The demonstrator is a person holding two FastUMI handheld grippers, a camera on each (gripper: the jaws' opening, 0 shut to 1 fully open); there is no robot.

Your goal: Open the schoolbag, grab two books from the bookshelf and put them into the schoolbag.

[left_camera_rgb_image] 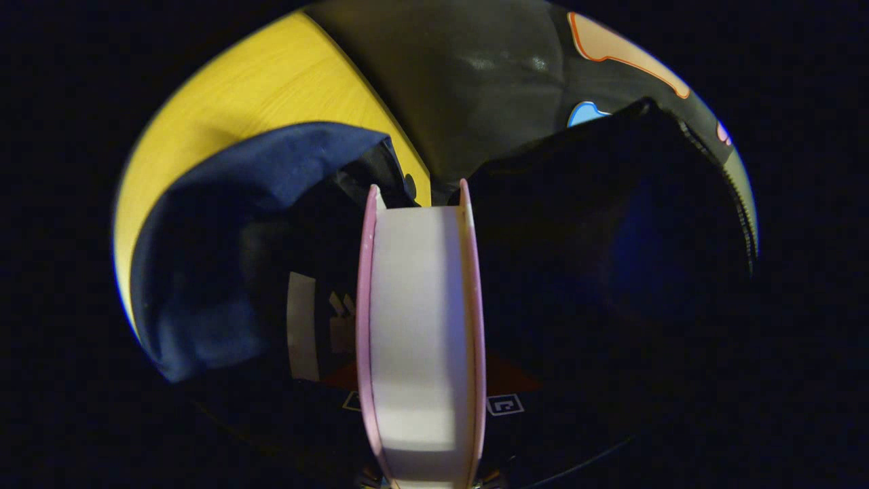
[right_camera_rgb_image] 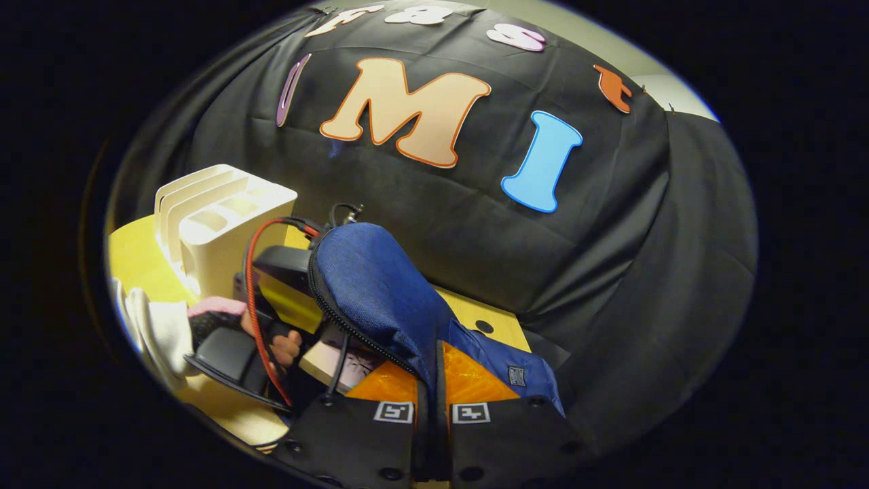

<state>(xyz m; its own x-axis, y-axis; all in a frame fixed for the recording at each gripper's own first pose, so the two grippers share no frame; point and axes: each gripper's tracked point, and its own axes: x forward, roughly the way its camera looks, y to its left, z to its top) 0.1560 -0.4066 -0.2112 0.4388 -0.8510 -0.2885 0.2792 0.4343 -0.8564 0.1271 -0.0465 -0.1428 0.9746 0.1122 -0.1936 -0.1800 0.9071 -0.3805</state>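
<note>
1. The left gripper clenches a book at frame centre, above the dark mouth of the schoolbag.
2. The right gripper pinches the bag's flap, lower centre.
3. Lower the book straight; hold the flap wide.
4. The bookshelf stands upper left.

Recording booth, black cloth wall, yellow wooden tabletop, white desktop bookshelf on it

No text, brand or number can be read. The small tag sewn on the schoolbag is too small to make out. The square black-and-white markers on the right gripper's fingers carry patterns, not words.
</note>
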